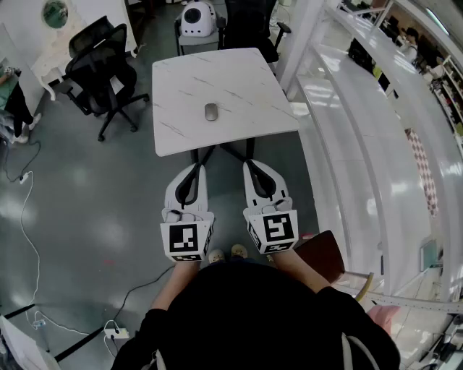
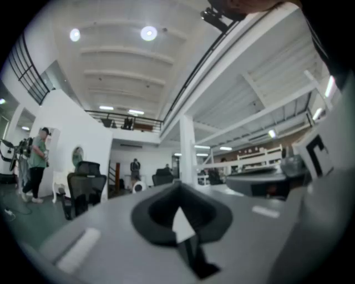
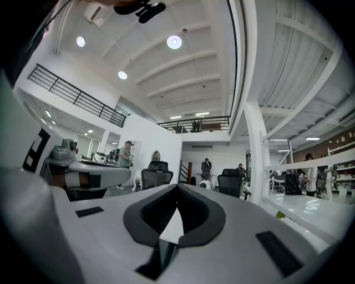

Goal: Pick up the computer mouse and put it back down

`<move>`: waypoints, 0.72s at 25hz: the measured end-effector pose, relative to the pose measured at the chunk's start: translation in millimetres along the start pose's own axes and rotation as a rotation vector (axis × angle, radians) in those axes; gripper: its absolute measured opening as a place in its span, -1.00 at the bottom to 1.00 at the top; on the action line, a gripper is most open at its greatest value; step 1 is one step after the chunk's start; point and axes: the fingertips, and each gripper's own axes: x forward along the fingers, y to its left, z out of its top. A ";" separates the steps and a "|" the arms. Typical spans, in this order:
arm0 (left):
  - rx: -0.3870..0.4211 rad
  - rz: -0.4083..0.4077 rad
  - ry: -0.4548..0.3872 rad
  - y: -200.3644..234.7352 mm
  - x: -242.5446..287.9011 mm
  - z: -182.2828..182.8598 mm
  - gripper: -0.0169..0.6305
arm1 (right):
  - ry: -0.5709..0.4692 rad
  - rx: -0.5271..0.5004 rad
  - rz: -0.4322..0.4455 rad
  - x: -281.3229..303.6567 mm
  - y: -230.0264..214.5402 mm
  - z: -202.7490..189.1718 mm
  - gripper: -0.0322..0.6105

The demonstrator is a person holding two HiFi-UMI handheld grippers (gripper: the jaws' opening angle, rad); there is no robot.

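1. Head view showed the computer mouse [image 1: 210,111] mid-tabletop [image 1: 246,79], its long axis running away from the person.
2. It lay ahead and slightly right of the left hand-held gripper [image 1: 194,170], and farther off-line from the right hand-held gripper [image 1: 250,166].
3. Both had their jaws closed on nothing.

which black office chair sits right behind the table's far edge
The top-centre chair, beside the white round device; the other chair stands apart, off the table's left corner.
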 end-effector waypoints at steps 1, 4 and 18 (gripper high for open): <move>0.000 -0.002 0.001 1.6 0.2 -2.1 -0.92 | -0.002 -0.002 -0.001 1.7 1.5 -0.8 -0.84; -0.002 -0.011 0.003 6.4 0.1 -7.3 -0.92 | -0.013 0.000 -0.003 5.9 6.3 -1.6 -0.84; -0.009 -0.037 0.003 29.2 25.2 -21.5 -0.92 | -0.026 0.017 -0.030 40.7 1.6 -9.7 -0.84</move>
